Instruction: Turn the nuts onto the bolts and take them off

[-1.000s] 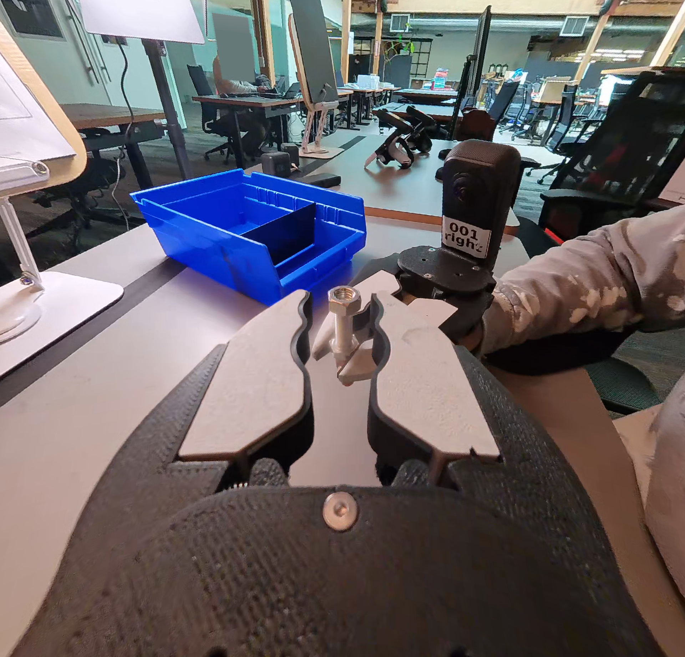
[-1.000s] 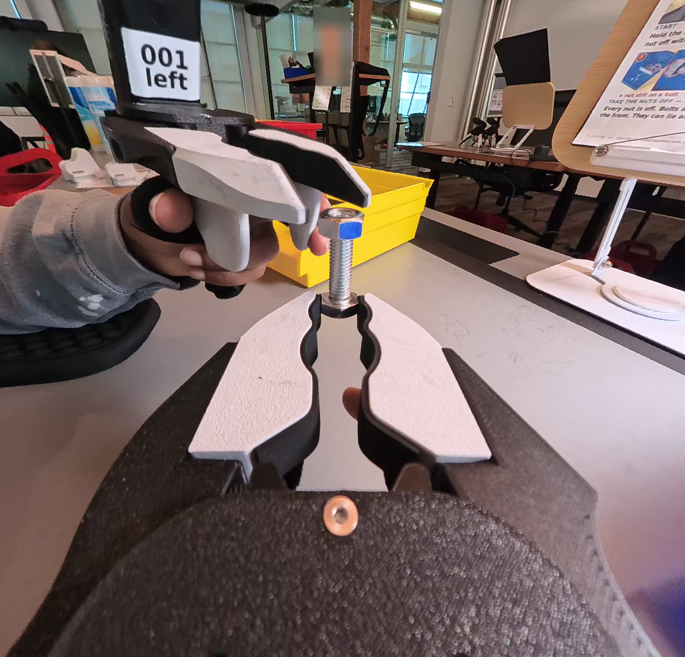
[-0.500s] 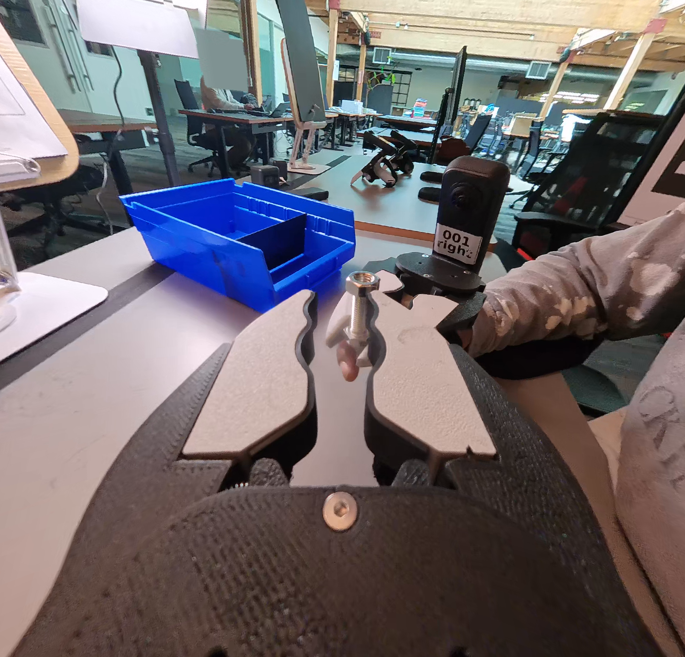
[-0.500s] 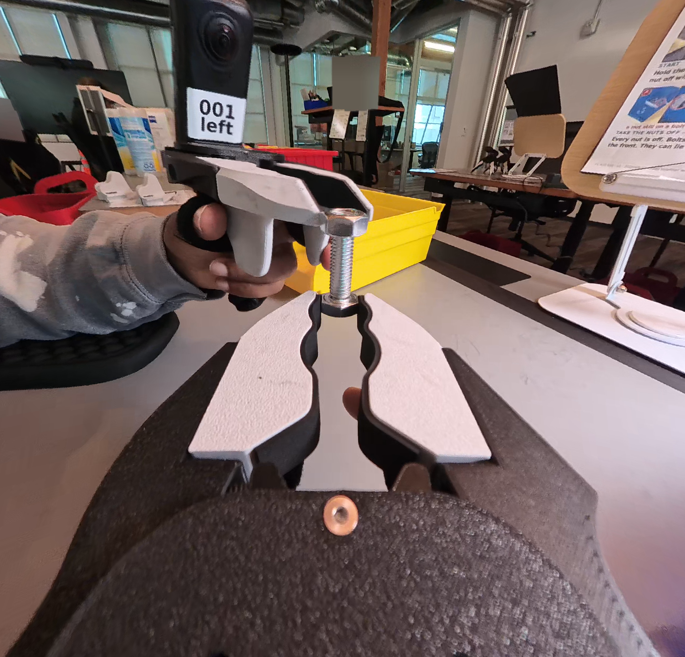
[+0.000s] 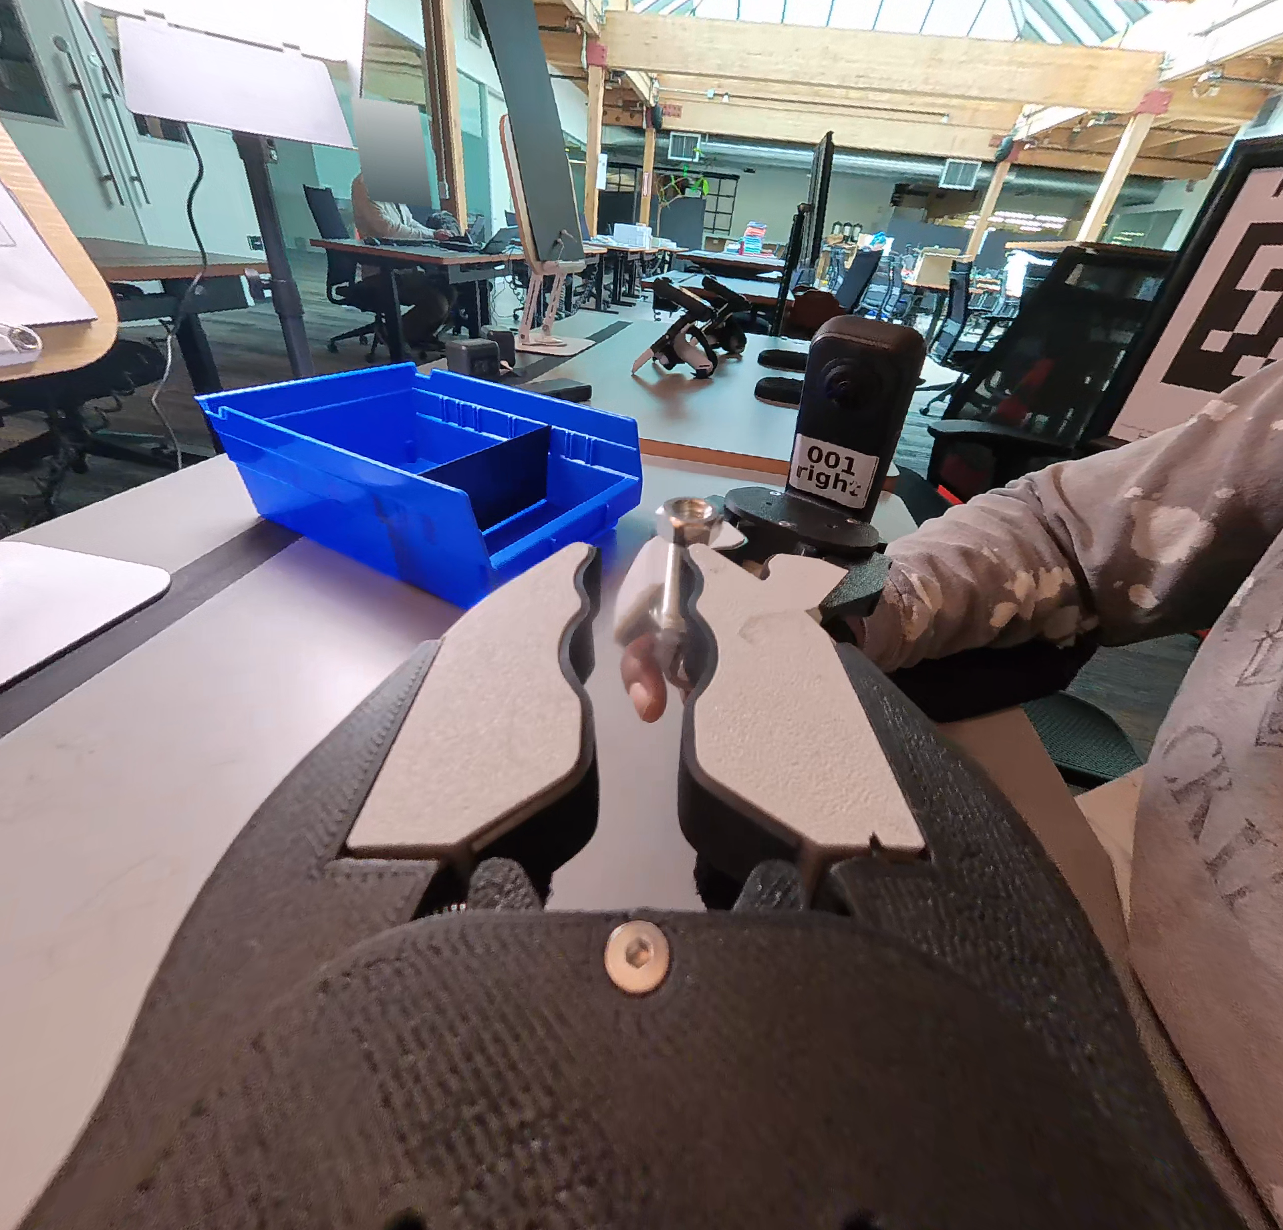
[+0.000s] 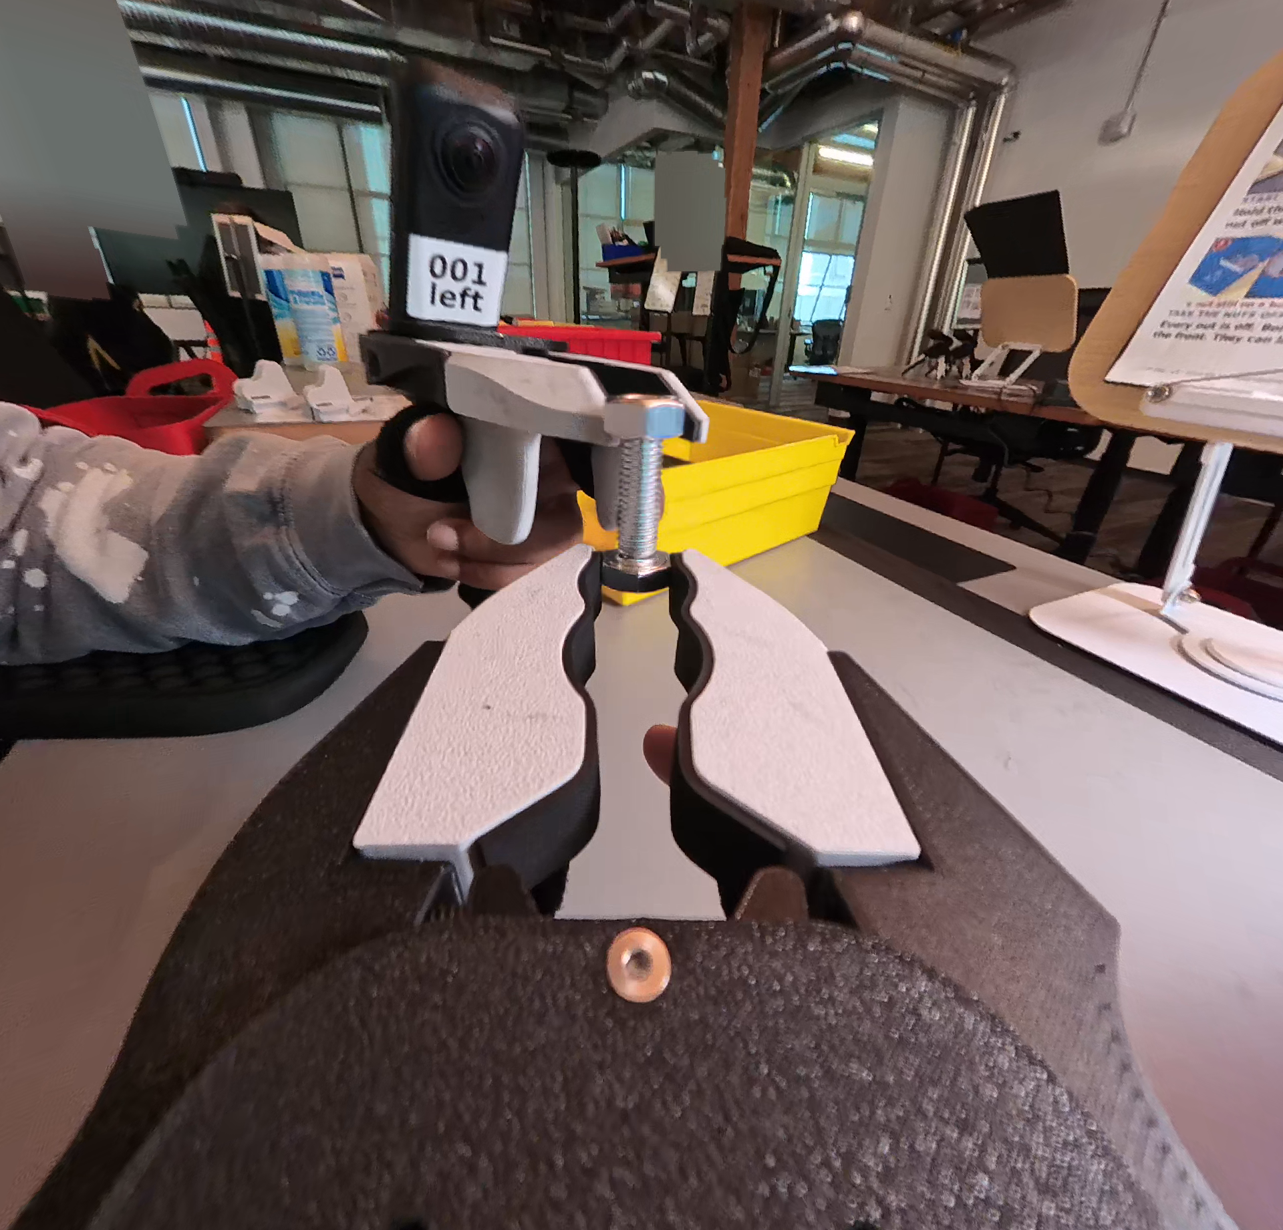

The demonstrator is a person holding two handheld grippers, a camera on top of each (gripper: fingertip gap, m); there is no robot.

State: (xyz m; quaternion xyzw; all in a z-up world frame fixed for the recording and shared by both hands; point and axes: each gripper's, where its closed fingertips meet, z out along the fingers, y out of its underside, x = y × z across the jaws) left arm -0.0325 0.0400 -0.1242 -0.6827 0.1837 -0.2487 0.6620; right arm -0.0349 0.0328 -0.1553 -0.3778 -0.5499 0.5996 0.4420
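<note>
The right tool [image 6: 635,575] is clamped on the bolt [image 6: 640,495] at its head, holding it upright with the threaded shank pointing up above the bench [image 6: 937,676]. The nut [image 6: 644,418] sits at the top of the shank, level with the left tool's fingertips. In the right wrist view the left tool [image 6: 649,409] comes in from the left, level, with the nut at its tips; in its own view its fingers [image 5: 514,697] stand apart around the bolt [image 5: 672,589], and whether they press the nut [image 5: 684,513] I cannot tell. A hand [image 6: 444,495] in a paint-flecked grey sleeve wraps that tool's handle.

Beyond the bolt a yellow bin [image 6: 757,482] stands on the bench; its inside is hidden. In the left wrist view a blue bin [image 5: 423,475] with a dark divider sits left of the bolt, its visible compartments bare. Right of the bolt a sleeved arm [image 5: 1041,572] reaches in, holding the right tool [image 5: 722,544].
</note>
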